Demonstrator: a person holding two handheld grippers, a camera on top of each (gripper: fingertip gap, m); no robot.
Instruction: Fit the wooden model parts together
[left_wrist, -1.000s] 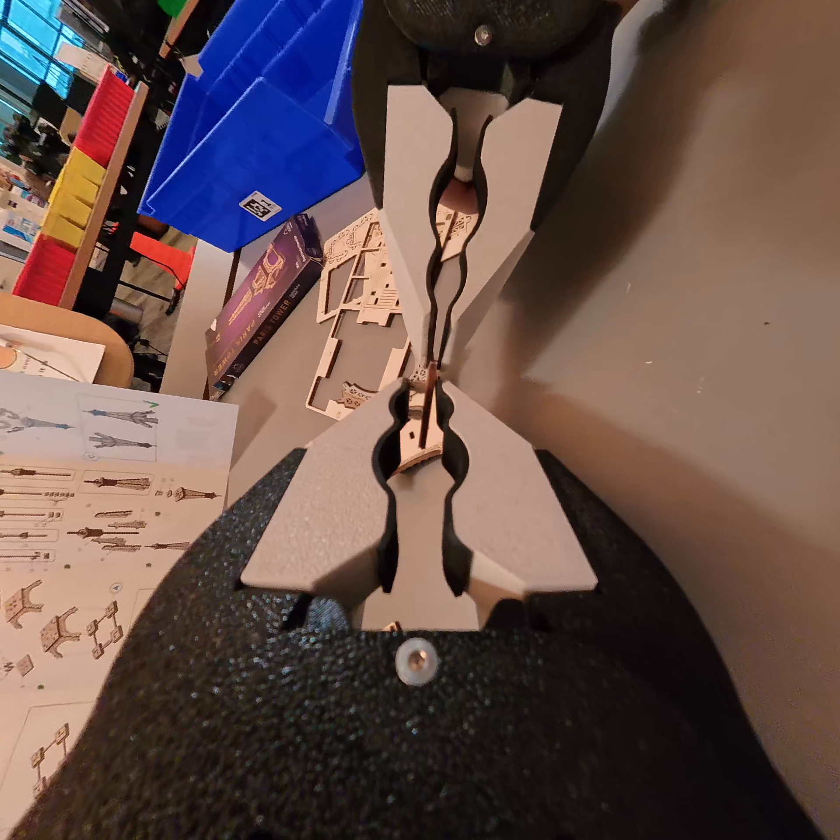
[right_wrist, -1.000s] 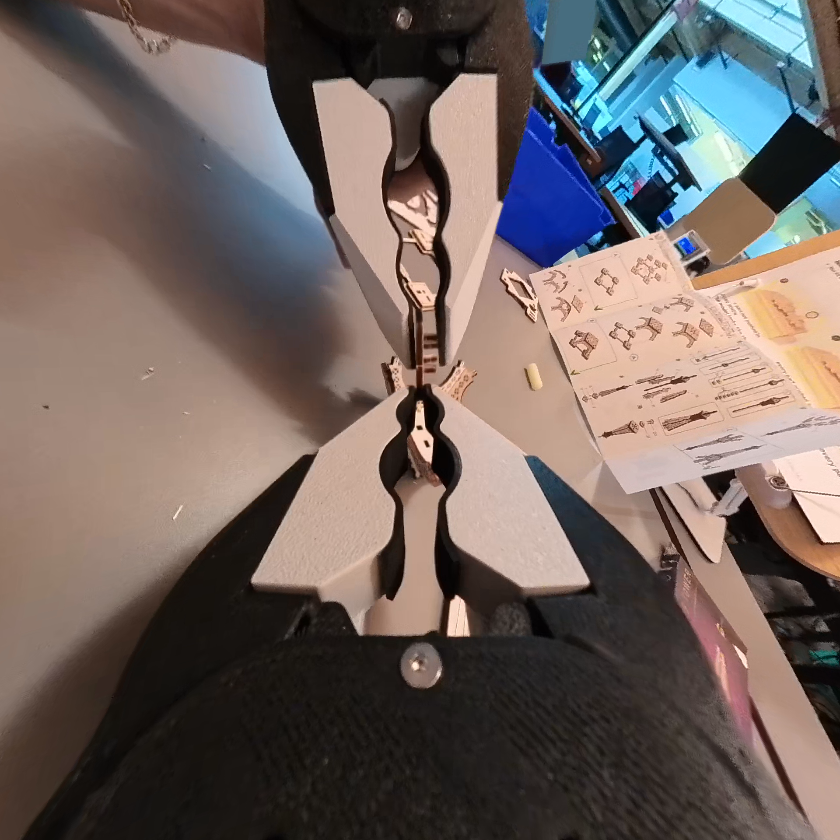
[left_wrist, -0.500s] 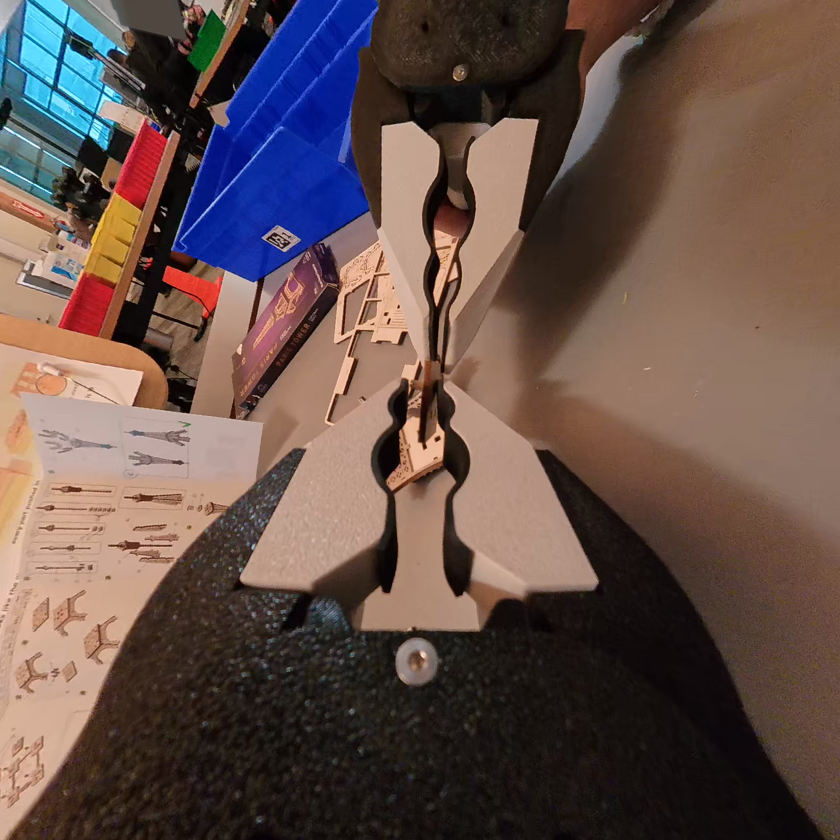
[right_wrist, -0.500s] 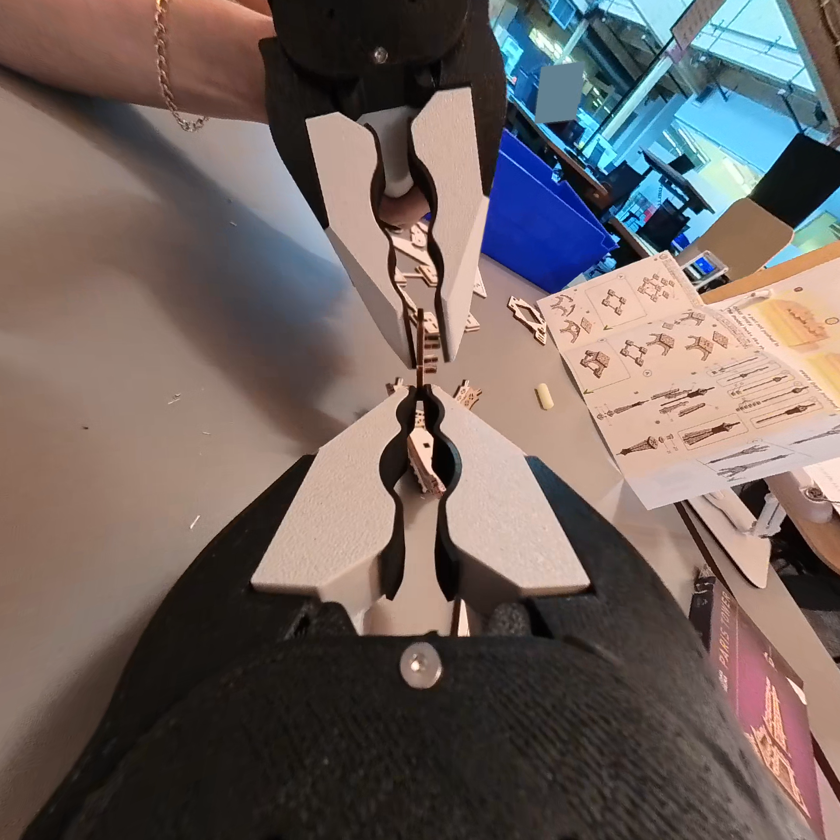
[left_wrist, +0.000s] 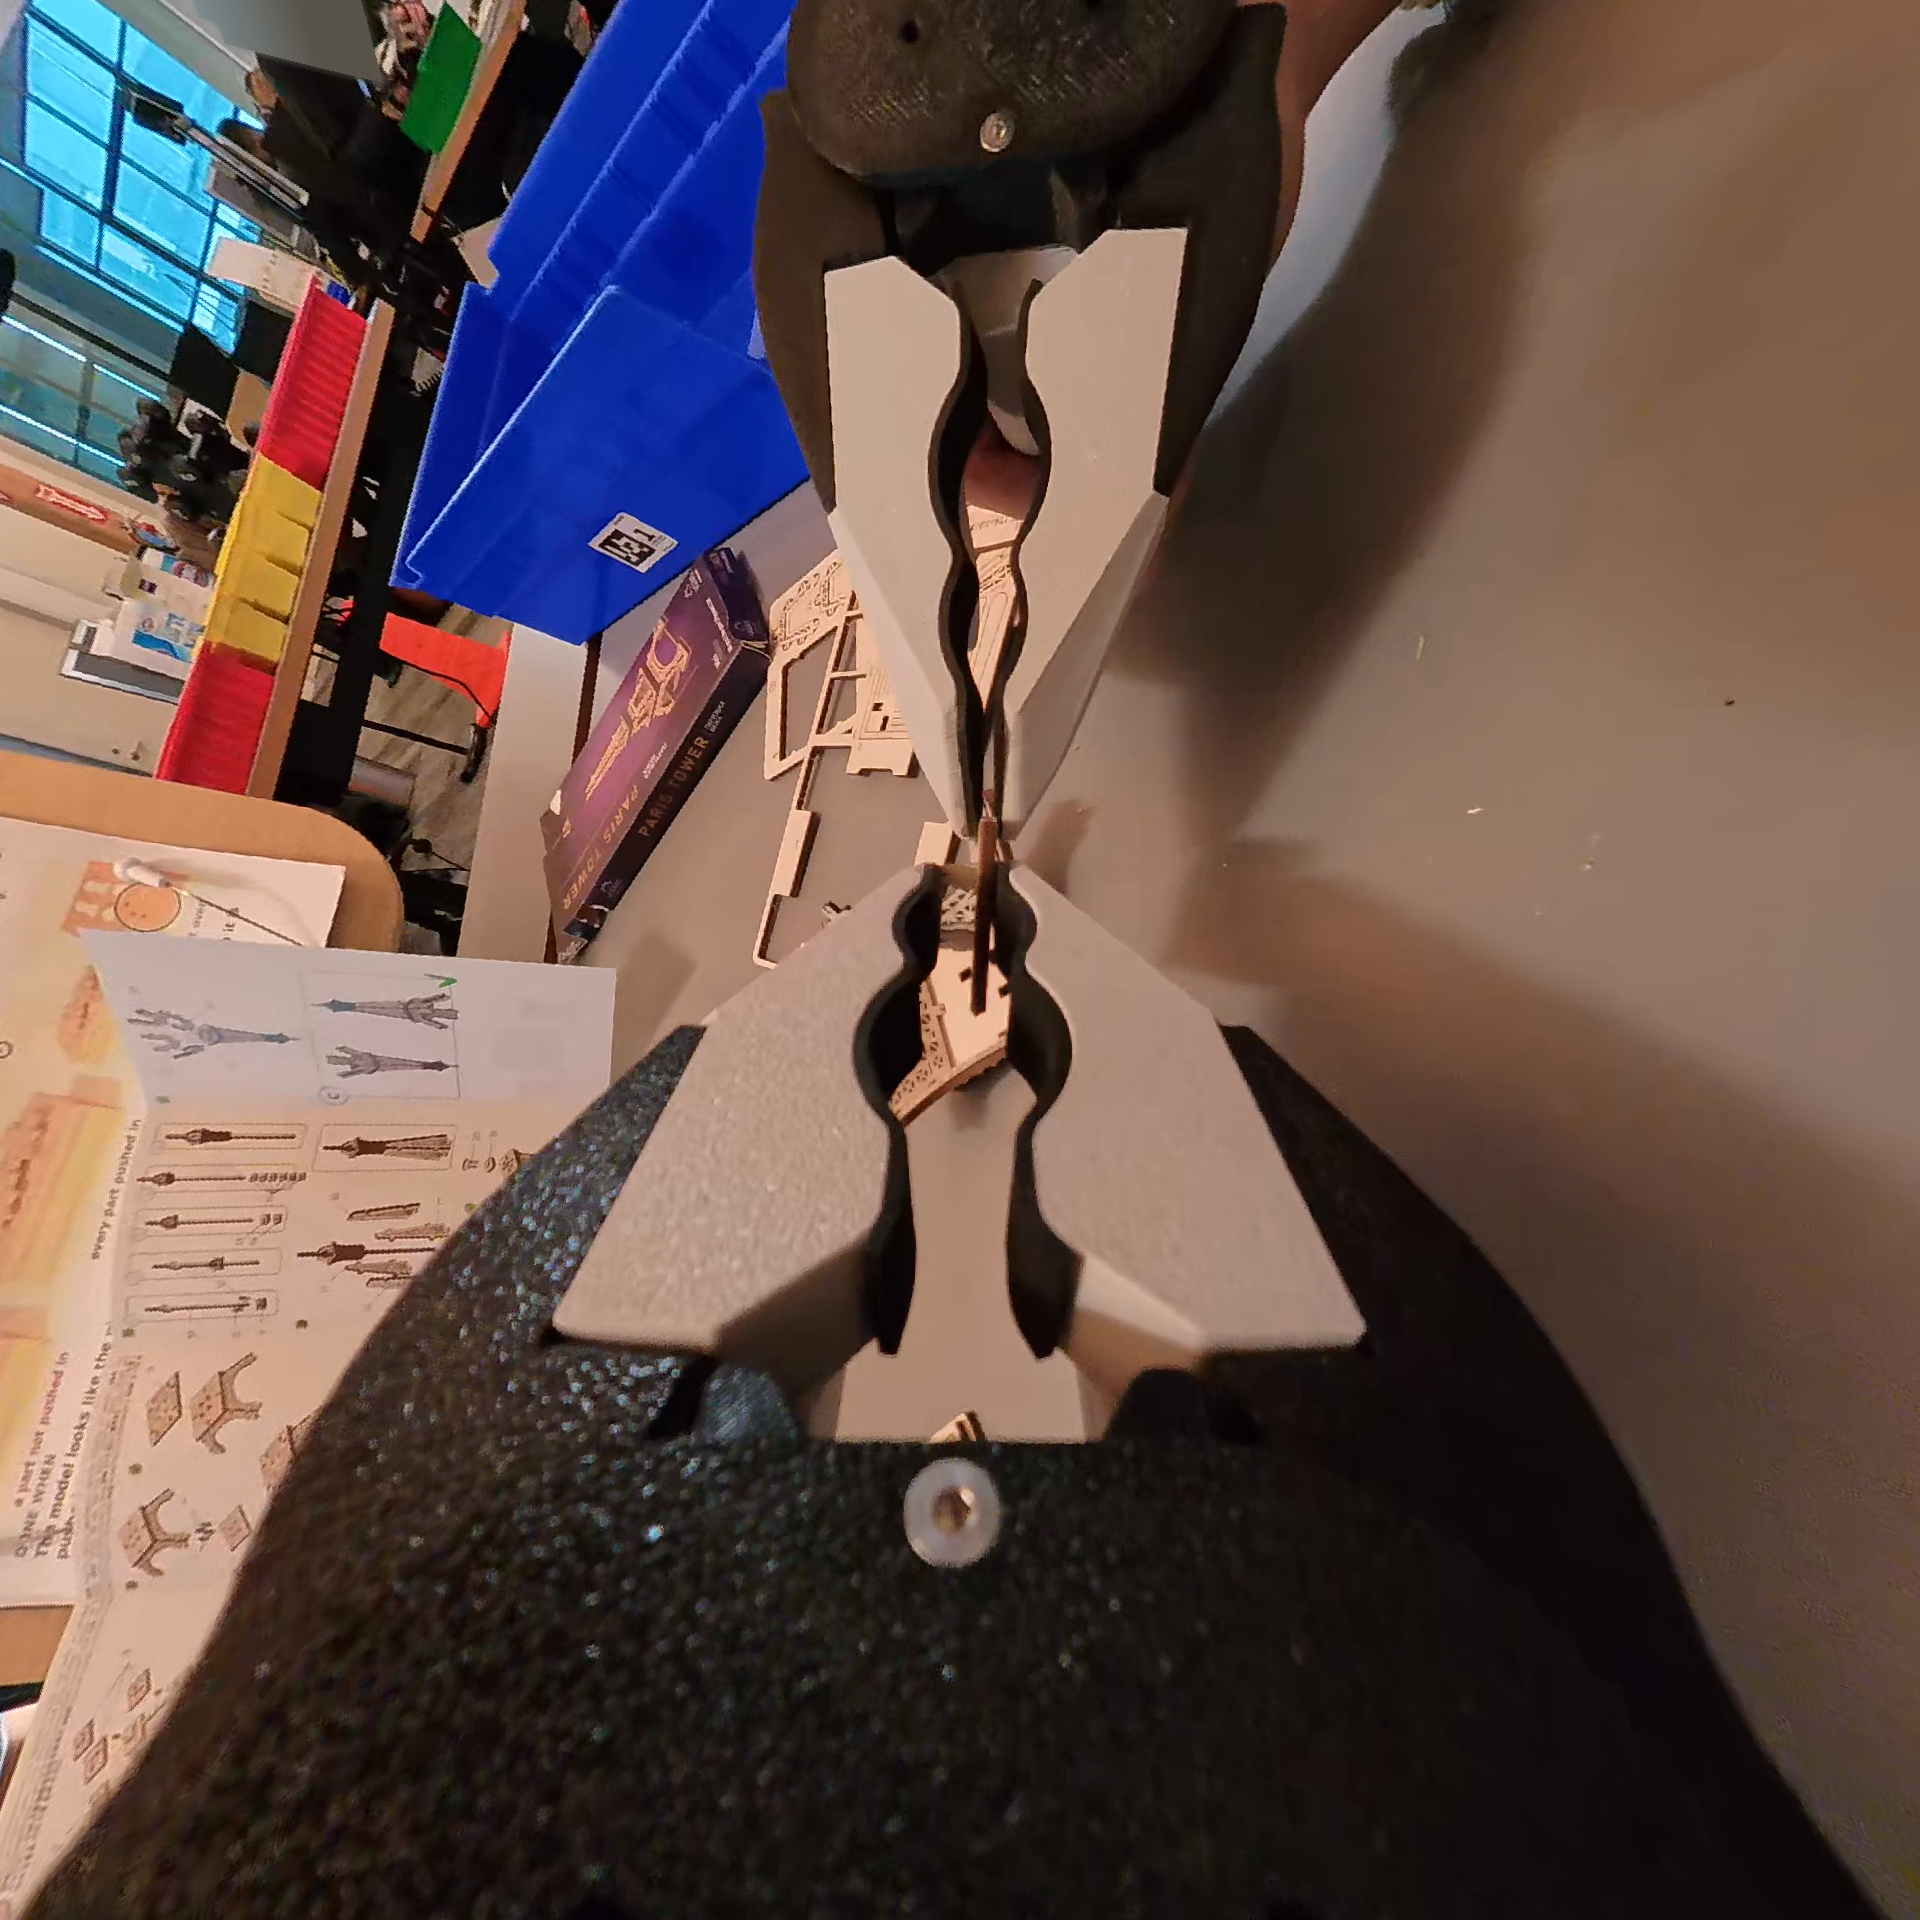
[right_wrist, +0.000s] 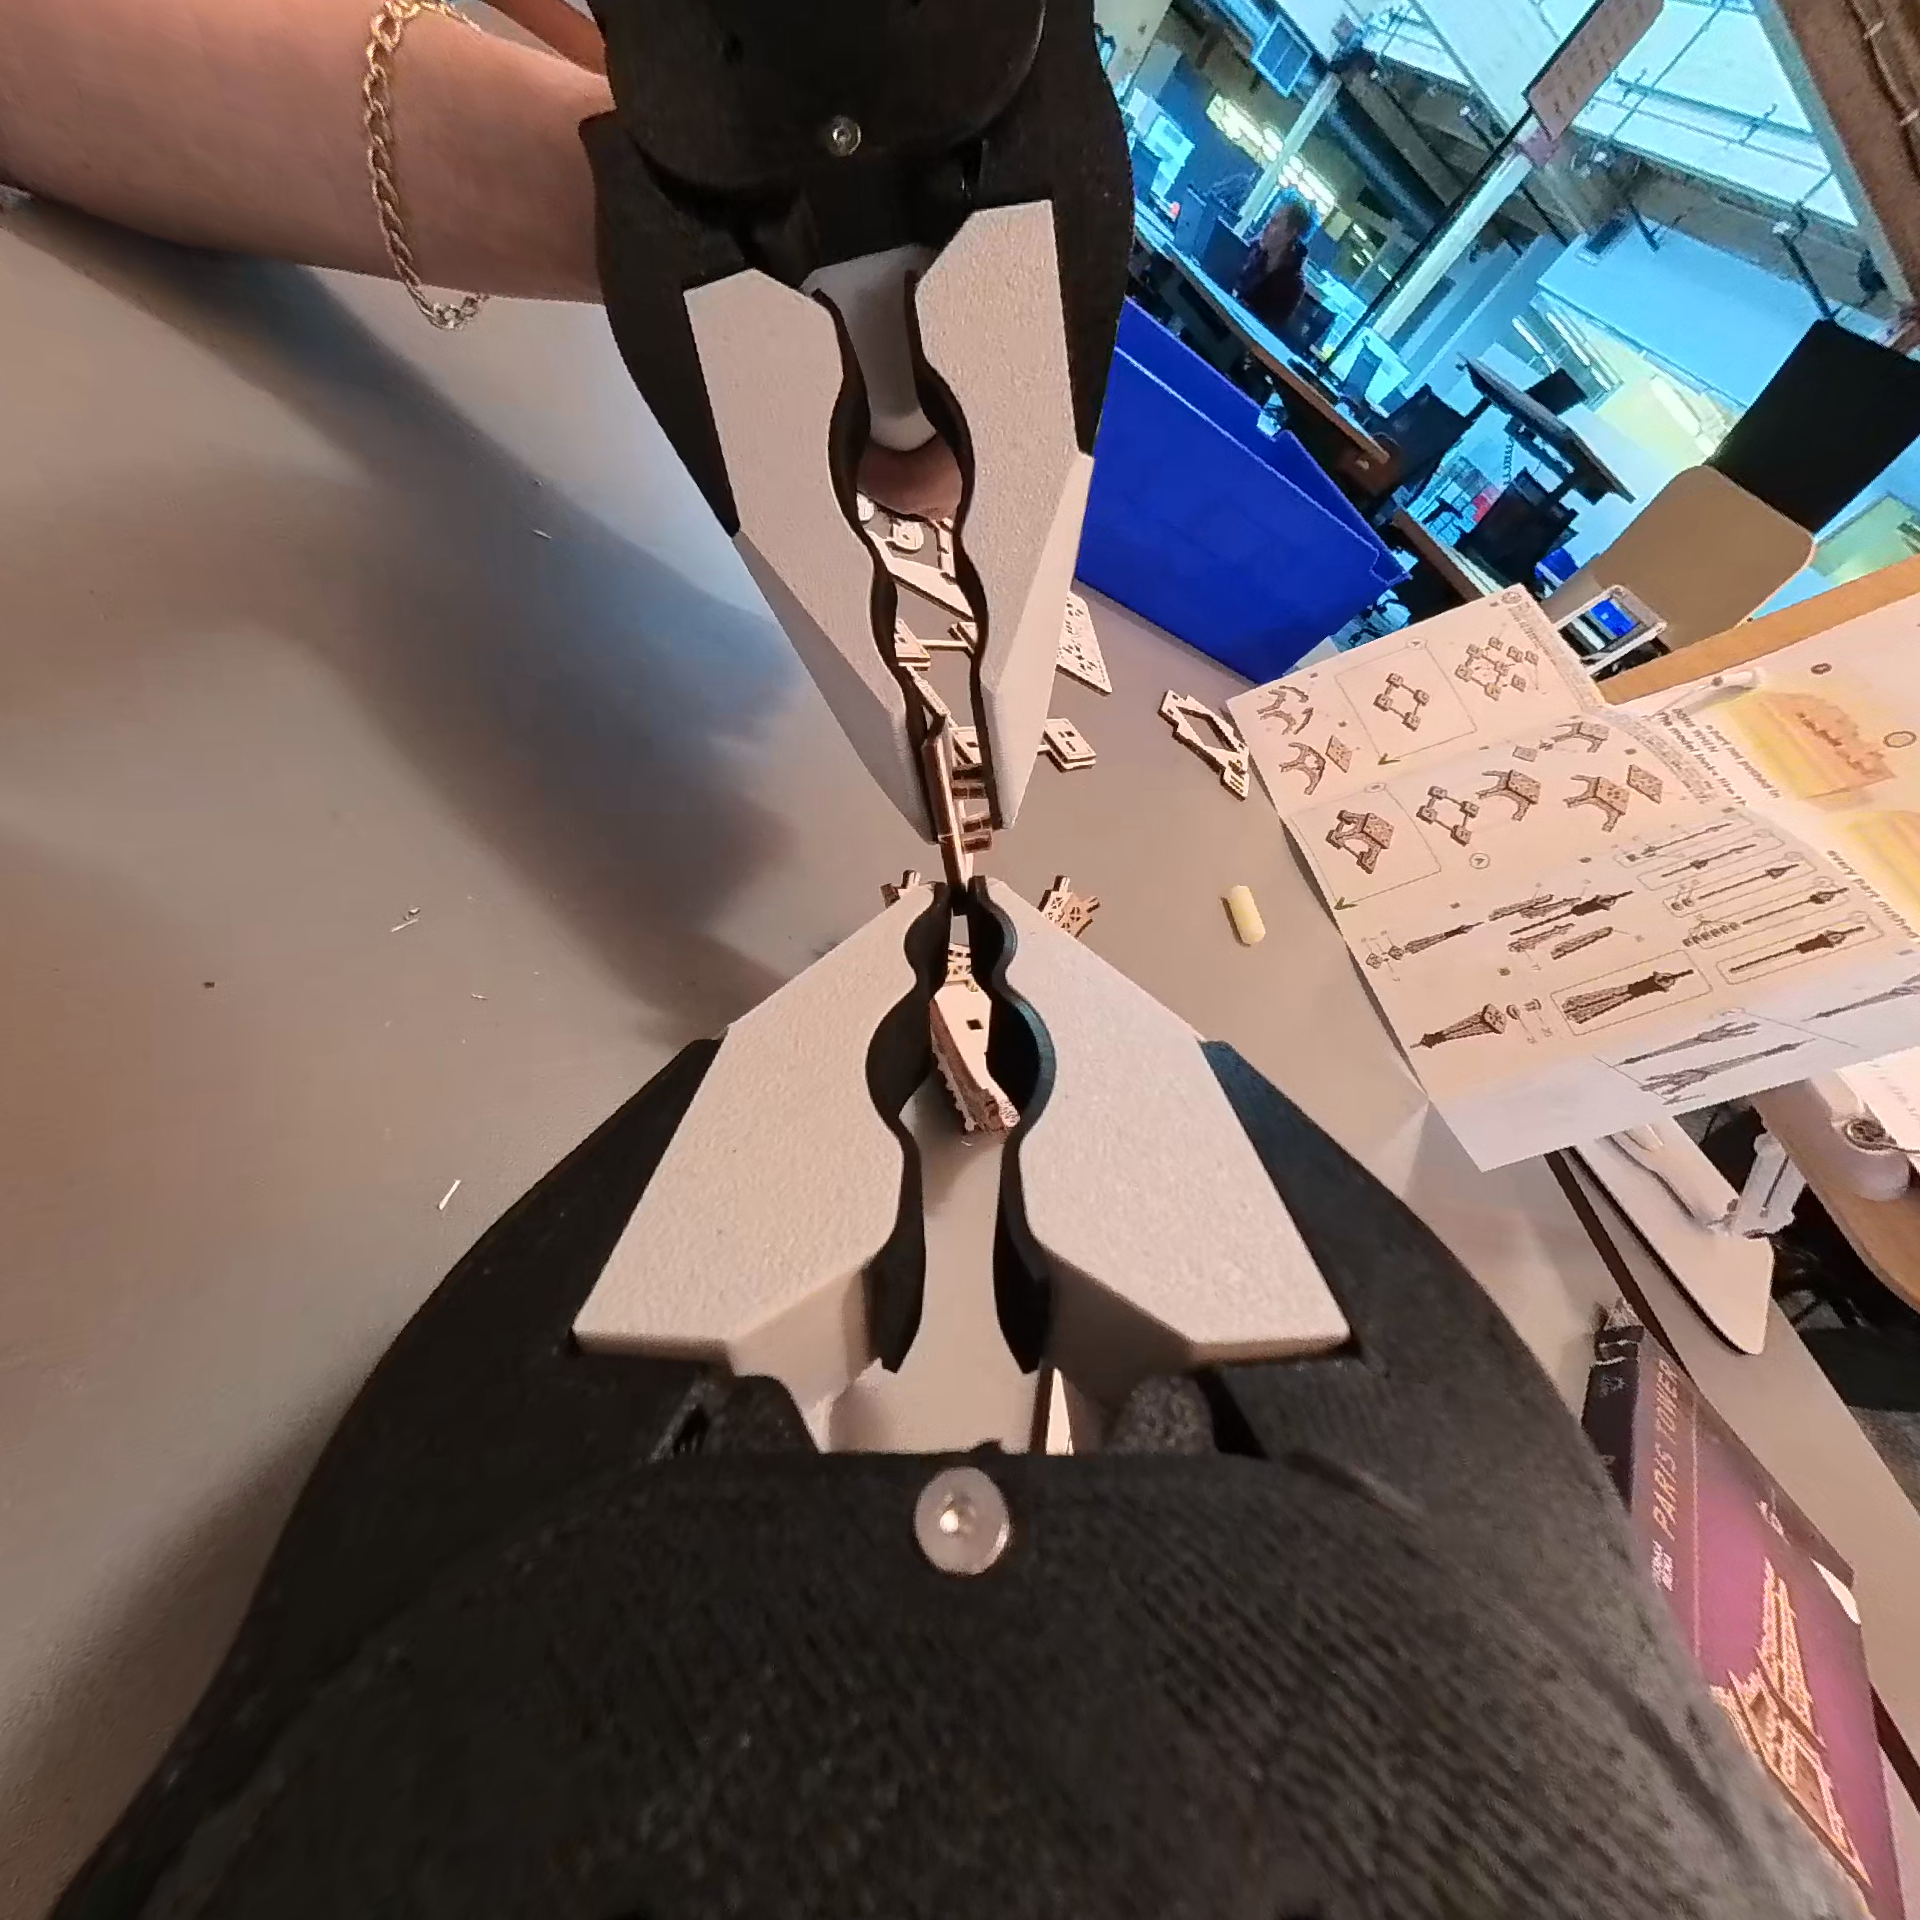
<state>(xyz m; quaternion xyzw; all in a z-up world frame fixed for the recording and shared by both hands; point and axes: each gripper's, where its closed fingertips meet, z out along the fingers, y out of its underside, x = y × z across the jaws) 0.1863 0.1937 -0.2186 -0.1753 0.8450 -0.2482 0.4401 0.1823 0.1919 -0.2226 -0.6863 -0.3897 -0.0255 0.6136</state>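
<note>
I see a flat grey table (left_wrist: 1558, 727) under both of my grippers. Past the tips of my left gripper (left_wrist: 961, 894), off to the left side, sit blue bins (left_wrist: 623, 416), a dark purple box (left_wrist: 649, 748) and a cut-out wood sheet (left_wrist: 821, 717). Left of its fingers lies the paper guide (left_wrist: 260, 1195) with small drawings. Farther back are red and yellow shelf bins (left_wrist: 270, 520) and big windows.

My left gripper is clamped on a pale wooden piece (left_wrist: 961, 1029). That piece sits between the fingers, near the tips. My right gripper (right_wrist: 961, 904) is pinched on another pale wooden part (right_wrist: 971, 1060), also tucked between its fingers by the tips.

The two grippers point at each other, tip to tip. A thin dark wood strip (left_wrist: 985, 914) runs from the far jaws into my left jaws. I cannot tell if the parts are joined yet.

To the right of my right fingers lie small loose wood bits (right_wrist: 1205, 738) and a little pale stick (right_wrist: 1245, 912). Above the far jaws I see a wrist with a chain bracelet (right_wrist: 400, 208).

Both wooden parts are mostly hidden by the fingers. The room behind is fuzzy.
</note>
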